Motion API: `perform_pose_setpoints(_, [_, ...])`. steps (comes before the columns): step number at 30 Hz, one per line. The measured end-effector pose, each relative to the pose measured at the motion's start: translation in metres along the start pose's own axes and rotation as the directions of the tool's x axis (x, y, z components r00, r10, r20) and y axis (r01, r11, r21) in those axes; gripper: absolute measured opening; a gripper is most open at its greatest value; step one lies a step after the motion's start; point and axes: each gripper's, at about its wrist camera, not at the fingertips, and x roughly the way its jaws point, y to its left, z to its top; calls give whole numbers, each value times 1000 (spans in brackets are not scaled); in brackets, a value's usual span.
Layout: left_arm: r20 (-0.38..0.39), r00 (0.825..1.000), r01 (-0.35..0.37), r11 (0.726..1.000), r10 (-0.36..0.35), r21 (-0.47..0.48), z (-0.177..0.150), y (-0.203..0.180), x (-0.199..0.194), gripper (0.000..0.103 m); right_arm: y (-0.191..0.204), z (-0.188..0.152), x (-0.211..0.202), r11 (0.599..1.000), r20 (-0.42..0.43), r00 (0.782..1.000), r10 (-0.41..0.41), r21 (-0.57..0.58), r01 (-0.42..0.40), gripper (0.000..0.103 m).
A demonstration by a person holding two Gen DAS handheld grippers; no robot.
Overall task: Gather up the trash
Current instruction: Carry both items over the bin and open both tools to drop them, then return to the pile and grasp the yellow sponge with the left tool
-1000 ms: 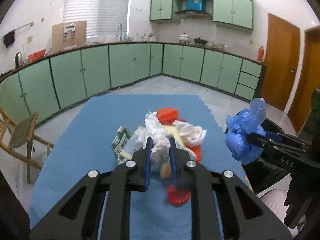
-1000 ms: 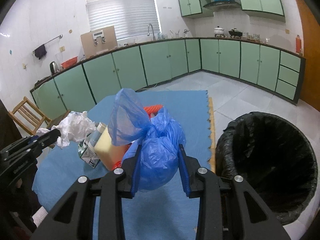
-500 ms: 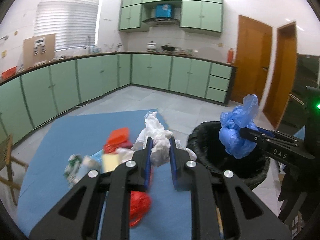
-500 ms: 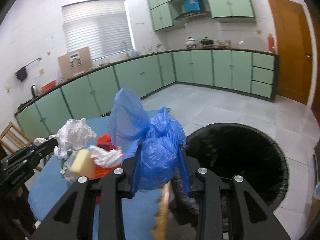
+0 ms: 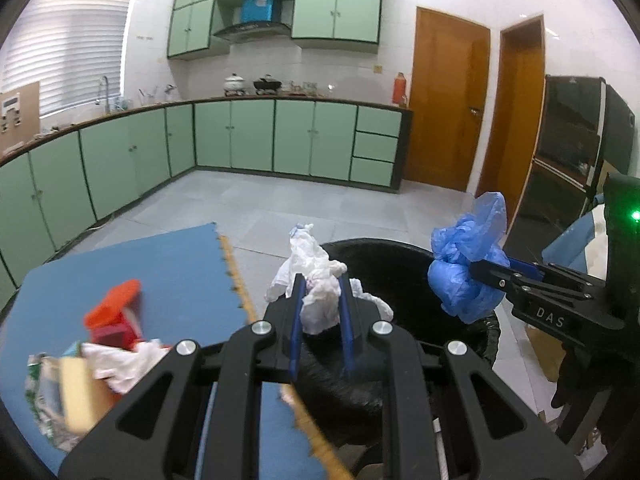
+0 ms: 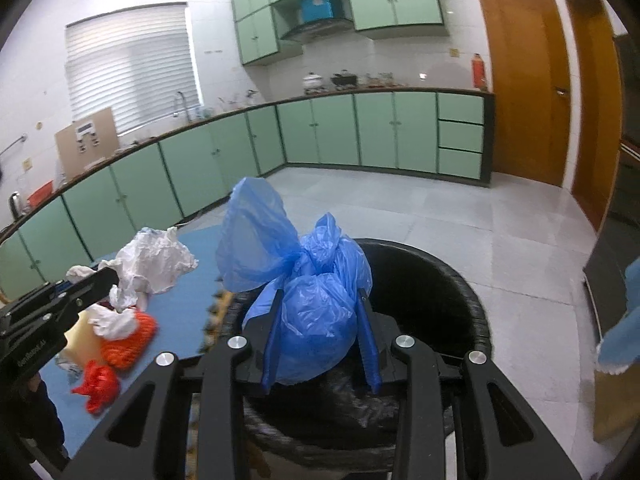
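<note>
Trash is in both of your grippers, and neither piece is in the bin yet. Your left gripper point(image 5: 320, 304) is pinched on a crumpled white wad point(image 5: 318, 300) of paper or thin plastic (too creased to tell which), held over the near left part of the black-lined bin point(image 5: 404, 264). Your right gripper point(image 6: 320, 344) is clamped on a knotted blue bag point(image 6: 308, 304), which bulges between its fingers and hangs above the bin's open mouth, with the dark liner directly below and ahead of it.

So, as I judge it, two pieces are lifted and carried, and only the drop is left for them: spread each gripper over the opening and let the load fall.

More remains after that. On the blue mat point(image 5: 160, 264), to the left of and below your left gripper, lies a small heap point(image 5: 100, 352): something orange-red, a pale yellow block, white scraps and a green-printed carton. From the right camera a red crumpled piece point(image 6: 98, 386) also shows, near the heap's edge. Several more trips look necessary.
</note>
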Motion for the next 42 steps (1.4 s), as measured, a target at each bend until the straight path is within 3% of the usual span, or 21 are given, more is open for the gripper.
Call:
perform_pose_setpoints(12, [-118, 992, 48, 998, -44, 30, -6, -38, 80, 15, -53, -16, 34, 996, -73, 996, -59, 57, 63, 36])
perform_pose_setpoints(15, [-142, 988, 64, 998, -60, 23, -6, -40, 89, 24, -60, -20, 40, 996, -98, 992, -74, 51, 80, 39])
perform_pose_setpoints(17, [-148, 986, 77, 997, -73, 18, -4, -41, 91, 32, -64, -22, 42, 995, -107, 991, -84, 49, 90, 52])
perform_pose_setpoints(19, [-145, 987, 77, 997, -73, 22, -4, -39, 90, 43, -69, -25, 43, 993, -113, 989, -98, 52, 104, 59])
perform_pose_setpoints(21, [-140, 988, 74, 997, -70, 22, -4, -34, 85, 45, -70, -27, 41, 992, -113, 988, -104, 62, 111, 63])
perform_pose_setpoints(23, [-132, 989, 63, 998, -60, 16, -3, -29, 78, 51, -69, -27, 36, 990, -105, 988, -114, 69, 121, 75])
perform_pose_setpoints(26, [-105, 994, 33, 999, -32, 6, -2, -17, 60, 60, -61, -26, 26, 990, -78, 990, -121, 63, 126, 88])
perform_pose_setpoints(28, [-85, 996, 6, 1000, -6, 5, 2, -9, 46, 65, -53, -24, 19, 990, -56, 990, -126, 53, 129, 91])
perform_pose_setpoints(34, [-4, 993, -116, 993, 116, 4, 0, 28, -11, 72, -15, -21, 3, 996, -12, 998, -68, 58, 69, 93])
perform_pose_setpoints(42, [36, 947, -319, 947, 320, -36, -22, 91, -80, 73, 62, -26, 0, 1000, 25, 999, 28, 0, -28, 93])
